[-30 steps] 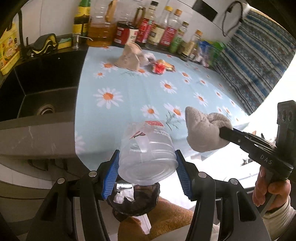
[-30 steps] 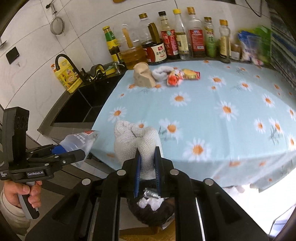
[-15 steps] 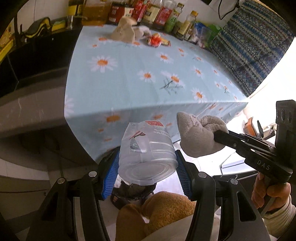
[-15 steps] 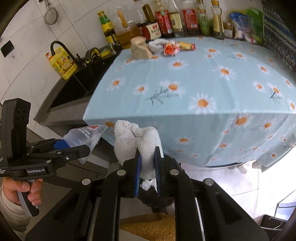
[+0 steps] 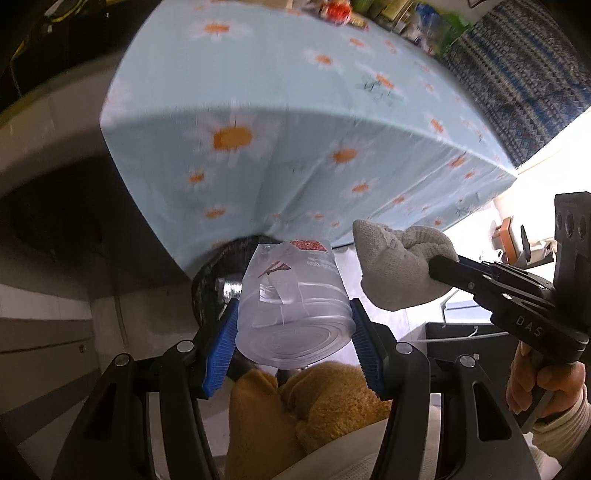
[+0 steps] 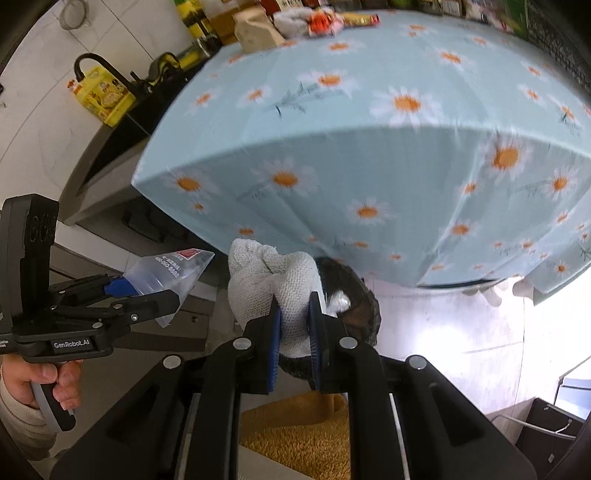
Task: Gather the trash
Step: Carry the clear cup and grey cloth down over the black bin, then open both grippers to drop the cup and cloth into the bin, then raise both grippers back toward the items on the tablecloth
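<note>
My left gripper is shut on a crumpled clear plastic bottle with a red label; it also shows in the right wrist view. My right gripper is shut on a wadded white cloth, which also shows in the left wrist view. Both are held off the table's front edge, above a black-lined trash bin on the floor, partly hidden behind the cloth and the bottle.
The table with the daisy cloth fills the upper view; a brown paper bag and red wrappers lie at its far side by a row of bottles. A dark sink counter is left. Mustard-coloured fabric is below.
Both grippers have moved down and back from the table top, past its front edge, with bottle and cloth still held. The trash bin has come more into view beneath them.
</note>
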`<state>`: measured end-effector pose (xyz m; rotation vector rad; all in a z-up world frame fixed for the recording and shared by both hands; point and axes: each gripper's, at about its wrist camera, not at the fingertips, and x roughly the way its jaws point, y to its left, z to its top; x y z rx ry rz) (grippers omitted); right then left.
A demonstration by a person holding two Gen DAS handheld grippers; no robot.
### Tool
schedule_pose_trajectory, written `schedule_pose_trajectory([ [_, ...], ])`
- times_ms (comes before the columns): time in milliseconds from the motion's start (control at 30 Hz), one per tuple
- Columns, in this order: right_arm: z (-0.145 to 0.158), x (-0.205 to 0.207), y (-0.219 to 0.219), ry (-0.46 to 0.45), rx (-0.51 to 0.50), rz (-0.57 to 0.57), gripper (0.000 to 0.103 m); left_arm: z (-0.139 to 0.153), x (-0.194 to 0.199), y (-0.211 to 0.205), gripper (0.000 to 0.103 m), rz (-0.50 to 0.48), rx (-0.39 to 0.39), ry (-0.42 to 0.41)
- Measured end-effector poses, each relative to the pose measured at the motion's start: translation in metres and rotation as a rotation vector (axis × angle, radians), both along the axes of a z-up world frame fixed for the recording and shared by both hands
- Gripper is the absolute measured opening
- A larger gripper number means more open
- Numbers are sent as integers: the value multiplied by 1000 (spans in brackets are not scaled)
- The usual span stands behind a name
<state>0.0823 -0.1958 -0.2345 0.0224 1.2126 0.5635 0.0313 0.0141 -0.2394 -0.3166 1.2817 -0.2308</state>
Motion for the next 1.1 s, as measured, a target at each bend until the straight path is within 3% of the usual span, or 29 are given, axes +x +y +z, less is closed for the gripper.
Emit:
schedule_pose_trajectory([
  [333,-29,4,-7,85,-15,10,16,-36,2,-10,56,8,-11,100],
  [433,-35,6,-7,106,1,7,21,-43,3,-14,56,1,-16,122],
  [467,-34,7,-7,111,15,2,27,-43,4,-16,57,-11,-21,125],
  [500,-31,8,-7,109,48,-4,47,-43,5,-18,57,-20,-13,122],
  [533,-28,9,-8,100,61,-8,52,-44,5,-17,69,-16,-4,119],
  [600,-24,12,-8,77,79,-17,53,-45,7,-14,74,2,-13,121],
  [767,-29,21,-14,114,111,-63,53,-49,12,-6,74,9,-5,133],
  [1100,-14,20,-18,71,103,-88,53,-35,16,0,74,3,4,101],
])
